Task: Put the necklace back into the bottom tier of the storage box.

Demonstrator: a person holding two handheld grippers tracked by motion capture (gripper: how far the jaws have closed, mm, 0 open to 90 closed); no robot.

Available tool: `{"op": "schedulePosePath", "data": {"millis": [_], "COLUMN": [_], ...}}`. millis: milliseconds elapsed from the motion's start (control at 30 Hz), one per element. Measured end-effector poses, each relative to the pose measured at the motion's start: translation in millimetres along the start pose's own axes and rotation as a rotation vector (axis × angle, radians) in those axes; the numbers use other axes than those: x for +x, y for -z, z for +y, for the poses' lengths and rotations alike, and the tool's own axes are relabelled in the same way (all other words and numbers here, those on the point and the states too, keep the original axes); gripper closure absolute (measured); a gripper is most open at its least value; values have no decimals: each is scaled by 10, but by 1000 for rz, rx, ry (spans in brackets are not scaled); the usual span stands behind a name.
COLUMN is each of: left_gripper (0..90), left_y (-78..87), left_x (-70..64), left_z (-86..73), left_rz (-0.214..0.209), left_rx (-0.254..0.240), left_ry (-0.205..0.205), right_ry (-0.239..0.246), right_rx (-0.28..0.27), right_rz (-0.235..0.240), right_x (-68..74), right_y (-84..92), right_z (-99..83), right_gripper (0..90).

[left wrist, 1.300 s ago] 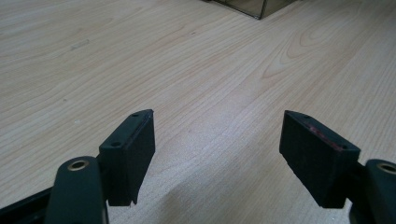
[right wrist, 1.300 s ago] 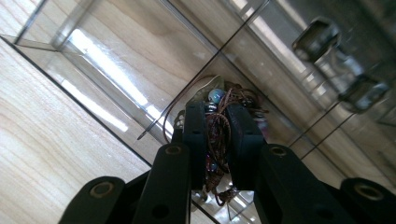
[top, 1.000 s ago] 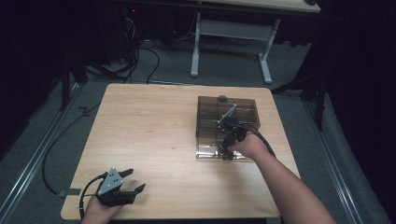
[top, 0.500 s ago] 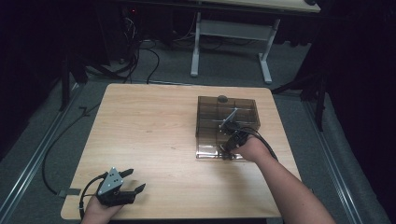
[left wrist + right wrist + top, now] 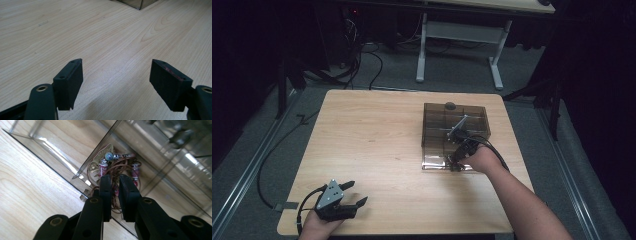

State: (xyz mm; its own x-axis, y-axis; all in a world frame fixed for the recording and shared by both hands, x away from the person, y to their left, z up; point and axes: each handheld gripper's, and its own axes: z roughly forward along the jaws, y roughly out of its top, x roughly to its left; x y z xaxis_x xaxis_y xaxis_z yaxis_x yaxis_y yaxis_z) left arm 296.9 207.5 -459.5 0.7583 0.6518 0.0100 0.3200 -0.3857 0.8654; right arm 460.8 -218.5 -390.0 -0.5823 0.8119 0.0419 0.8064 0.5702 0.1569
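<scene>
Left hand-held gripper (image 5: 116, 82) gapes wide; right hand-held gripper (image 5: 115, 182) nearly closed.

Three cameras, one tabletop

High view looks forward and down on the table (image 5: 377, 135); each gripper view sits close above it, both sharing the clear box (image 5: 455, 131).

A clear box (image 5: 455, 112) with little sections sits on the right side of the table (image 5: 372, 145). A beaded string (image 5: 117, 165) lies in one near section (probably the corner one). The right gripper (image 5: 114, 182) is over it. The left gripper (image 5: 343, 201) rests far away at the table's near left edge.
</scene>
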Motion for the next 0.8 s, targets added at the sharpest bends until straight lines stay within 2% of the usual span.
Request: {"op": "schedulePosePath", "data": {"millis": [33,100,133,267,300,333,400,533,667,800], "left_gripper": [273,273,272,272,271,271,271,270,270,270], "left_y": [0,3,1,2,1,1,5,4,2,2], "left_x": [0,2,2,4,5,5,8,9,7,5], "left_z": [0,1,1,0,-1,-1,-2,-3,-1,-2], "left_rz": [1,1,2,2,3,3,4,5,8,10], "left_rx": [0,4,1,0,-2,-2,-4,-6,-2,-2], "left_ry": [0,0,1,3,6,6,10,13,11,13], "right_ry": [-25,-22,-36,-12,-41,-41,-25,-31,-65,-69], "right_rx": [0,-14,-11,-25,-18,-18,-18,-23,-21,-36], "right_rz": [2,1,-1,2,7,7,13,14,21,29], "right_x": [9,-8,-1,-27,-12,-12,-33,-29,-15,-13], "right_y": [37,100,125,183,194,194,208,235,243,241], "right_z": [-5,-20,-30,-84,-107,-107,-182,-278,-473,-589], "right_gripper": [806,803,803,814,814,814,815,814,789,760]}}
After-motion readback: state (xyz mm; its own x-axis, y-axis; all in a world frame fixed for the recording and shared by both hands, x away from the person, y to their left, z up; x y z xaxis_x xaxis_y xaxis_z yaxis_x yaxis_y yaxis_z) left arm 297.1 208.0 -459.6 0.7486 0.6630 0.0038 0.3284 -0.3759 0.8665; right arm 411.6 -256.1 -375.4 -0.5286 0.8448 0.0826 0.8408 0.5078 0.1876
